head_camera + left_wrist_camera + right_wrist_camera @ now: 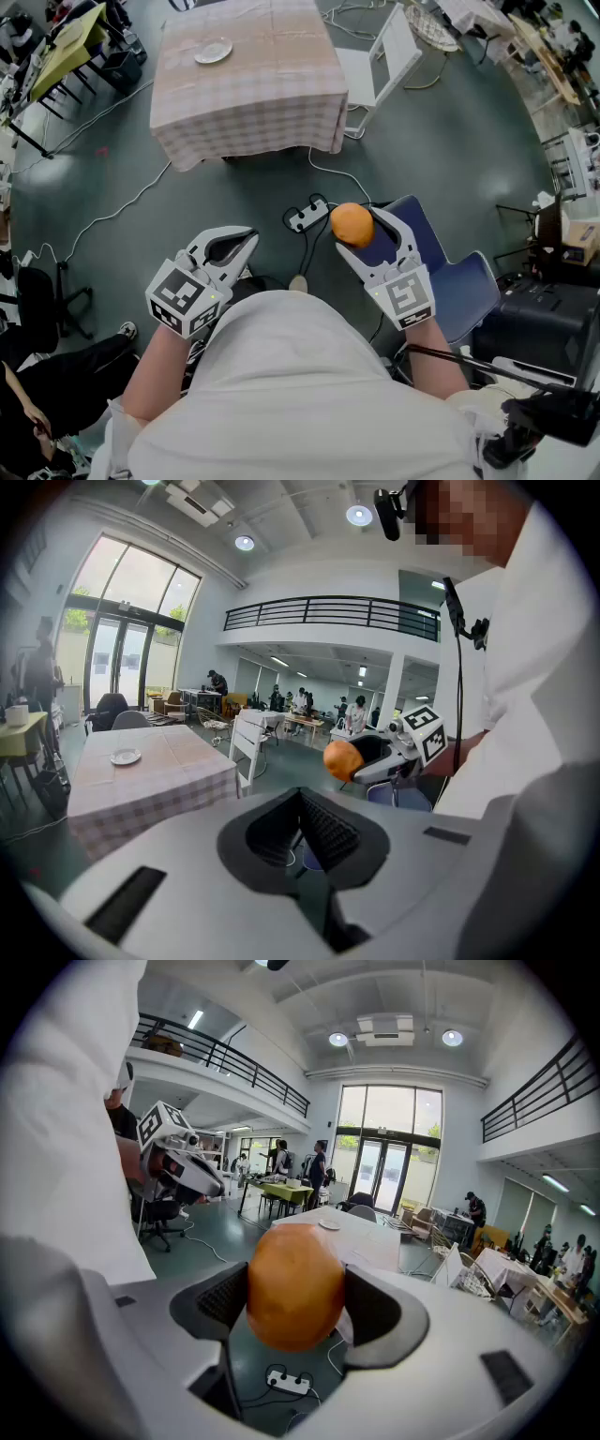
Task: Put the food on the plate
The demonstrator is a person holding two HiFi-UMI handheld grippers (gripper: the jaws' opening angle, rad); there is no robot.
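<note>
Step in hand: carrying the food across to the plate, as I judge it; nothing has been set down yet.
Right gripper (361,232): held out in front of the person's body at the head view's right, its dark ribbed fingers (220,1302) spread wide and clamped on either side of the round orange food item (293,1285).
Left gripper (302,829): held low at the left, its fingers (328,832) together with nothing between them.
Where the food is: in the air above the grey-green floor (187,197), gripped in the right gripper and well apart from the plate.
Where the plate is: the small round white plate (213,51) sits empty near the far left part of the tabletop covered in a pale pink checked cloth (272,84), ahead of the person.
How to do it well: hold the squeeze steady without crushing, walk up close to the tabletop, lower the food until it touches the middle of the plate, and only then part the fingers. A round item is likely to roll, so release it low and gently.
How the food looks: smooth, matt and evenly orange with a slightly browner top, rounded and a little egg-shaped; it fills the gap between the fingers. Whether it is a fruit or a bun, I cannot tell.
</note>
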